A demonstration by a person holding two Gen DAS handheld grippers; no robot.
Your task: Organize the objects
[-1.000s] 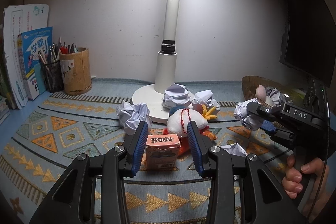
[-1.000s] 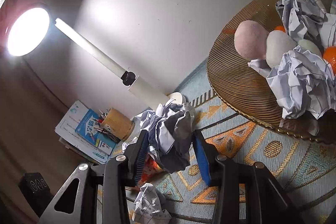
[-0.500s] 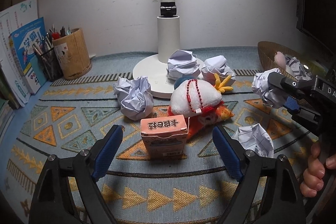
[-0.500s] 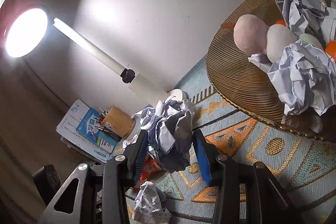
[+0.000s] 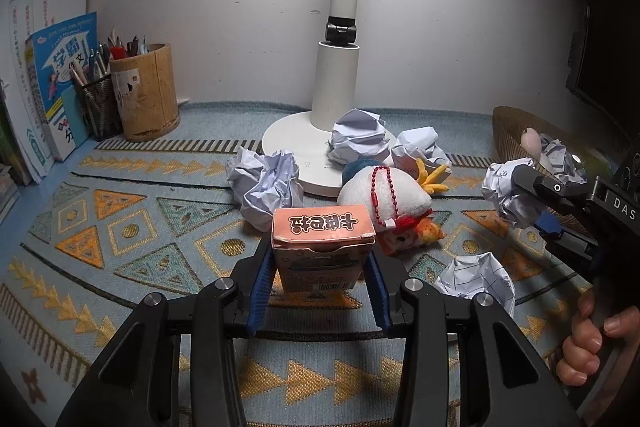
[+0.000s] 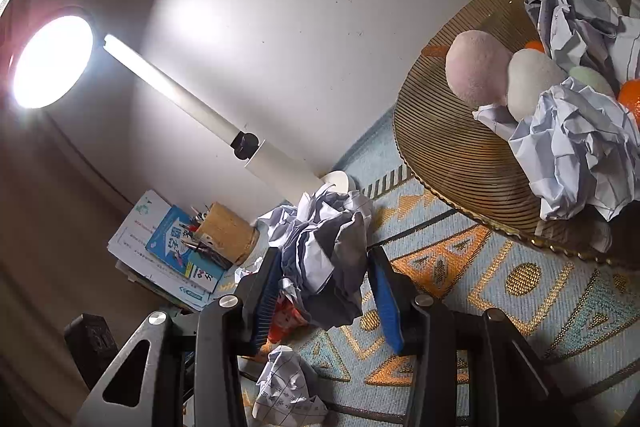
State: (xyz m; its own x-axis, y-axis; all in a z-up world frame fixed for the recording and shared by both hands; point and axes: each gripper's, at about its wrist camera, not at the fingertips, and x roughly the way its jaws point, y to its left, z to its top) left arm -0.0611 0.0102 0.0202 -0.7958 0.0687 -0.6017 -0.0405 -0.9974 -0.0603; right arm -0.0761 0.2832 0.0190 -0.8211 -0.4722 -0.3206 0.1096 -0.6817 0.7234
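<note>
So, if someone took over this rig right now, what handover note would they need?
Left gripper: jaws have just been closing, pads now on the sides of the small orange box, which stands on the mat.
Right gripper: shut on a crumpled paper ball, held above the mat near the woven tray.
Done: the tray already holds paper balls and plush eggs.
Left: place the held ball; move the box; then the loose paper balls around the lamp base and the plush toy.

Five loose paper balls [image 5: 266,187], one carton [image 5: 322,247], one plush toy [image 5: 384,197].
</note>
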